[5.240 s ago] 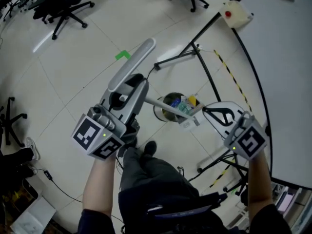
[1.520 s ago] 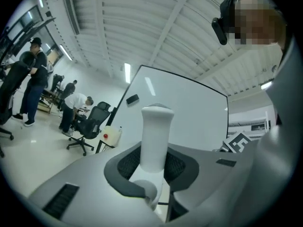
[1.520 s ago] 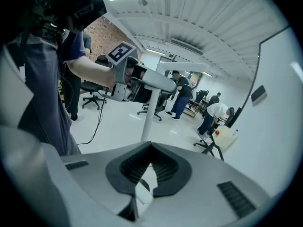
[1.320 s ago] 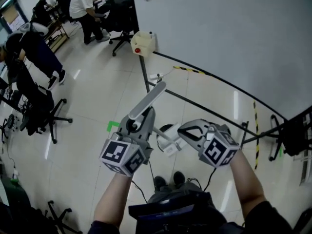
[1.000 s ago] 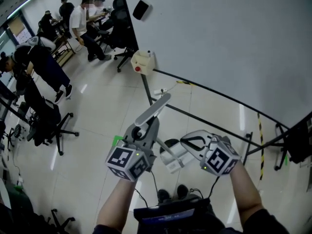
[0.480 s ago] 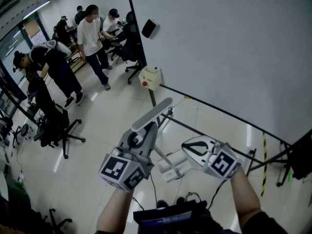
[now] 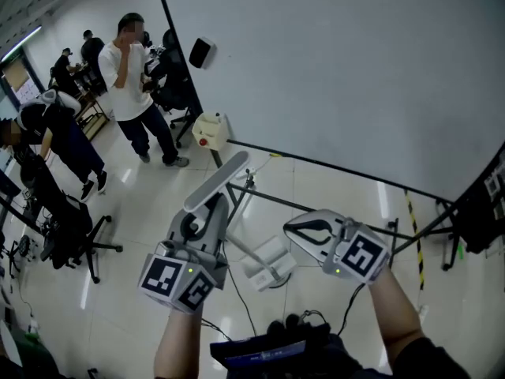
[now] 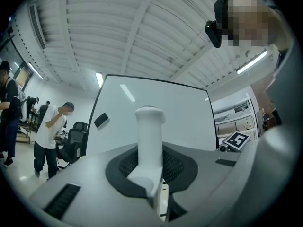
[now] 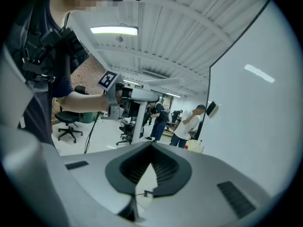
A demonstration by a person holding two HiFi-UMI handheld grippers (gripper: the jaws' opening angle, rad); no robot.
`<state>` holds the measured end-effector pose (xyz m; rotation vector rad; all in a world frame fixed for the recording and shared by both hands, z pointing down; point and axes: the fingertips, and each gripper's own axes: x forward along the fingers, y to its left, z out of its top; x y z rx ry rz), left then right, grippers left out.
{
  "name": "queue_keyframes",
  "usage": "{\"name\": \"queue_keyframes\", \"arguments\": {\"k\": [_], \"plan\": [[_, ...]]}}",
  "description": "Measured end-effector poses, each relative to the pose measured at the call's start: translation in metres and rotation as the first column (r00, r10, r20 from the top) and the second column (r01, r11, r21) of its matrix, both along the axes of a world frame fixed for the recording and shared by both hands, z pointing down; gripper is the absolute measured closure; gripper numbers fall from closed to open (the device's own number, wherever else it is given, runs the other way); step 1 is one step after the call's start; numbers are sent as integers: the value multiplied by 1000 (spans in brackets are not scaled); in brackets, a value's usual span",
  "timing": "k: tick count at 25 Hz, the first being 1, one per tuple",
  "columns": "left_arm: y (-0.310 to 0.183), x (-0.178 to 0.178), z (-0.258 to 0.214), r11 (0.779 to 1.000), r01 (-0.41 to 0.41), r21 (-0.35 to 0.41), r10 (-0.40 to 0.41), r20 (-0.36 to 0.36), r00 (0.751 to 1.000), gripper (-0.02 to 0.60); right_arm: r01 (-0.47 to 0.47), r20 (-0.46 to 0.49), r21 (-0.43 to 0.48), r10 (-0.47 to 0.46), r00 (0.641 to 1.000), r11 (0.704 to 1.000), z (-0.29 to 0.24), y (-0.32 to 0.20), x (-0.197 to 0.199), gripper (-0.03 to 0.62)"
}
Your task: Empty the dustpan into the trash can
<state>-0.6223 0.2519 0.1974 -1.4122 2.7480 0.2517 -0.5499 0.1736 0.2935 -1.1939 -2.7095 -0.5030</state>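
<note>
White handle (image 8: 149, 136) clamped in left gripper (image 7: 211, 210) fingers (image 8: 124, 168); wall (image 7: 355, 77) right; floor (image 7: 146, 204) open left

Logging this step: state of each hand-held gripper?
Left hand-held gripper: closed on the handle.
Right hand-held gripper: closed, contents unclear.

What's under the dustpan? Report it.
In the head view, pale floor lies below the dustpan. A dark sliver shows at its lower edge, possibly the trash can. The pan covers the rest, so nothing inside can be seen.
</note>
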Motion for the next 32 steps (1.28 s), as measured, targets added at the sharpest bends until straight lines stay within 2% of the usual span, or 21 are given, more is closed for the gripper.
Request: {"name": "queue_keyframes", "arguments": {"k": [5,11,15,24,32], "plan": [[5,4,-1,997,-79,21,79,-1,997,541,-71,9,62,71,997,996,-2,12,8,580],[-2,21,1,981,-190,40,190,3,982,541,-146,1,108,147,989,983,-3,21,25,580],[-16,31,-1,964,-260,61,260,7,966,541,-208,-16,127,211,977,970,-6,11,37,580],[-47,53,-1,932,-353,83,354,2,935,541,-296,-16,130,300,954,946,-8,-13,66,580],[-92,92,-3,881,-471,45,471,19,882,541,-421,-22,110,426,904,900,-6,-48,110,581]]}}
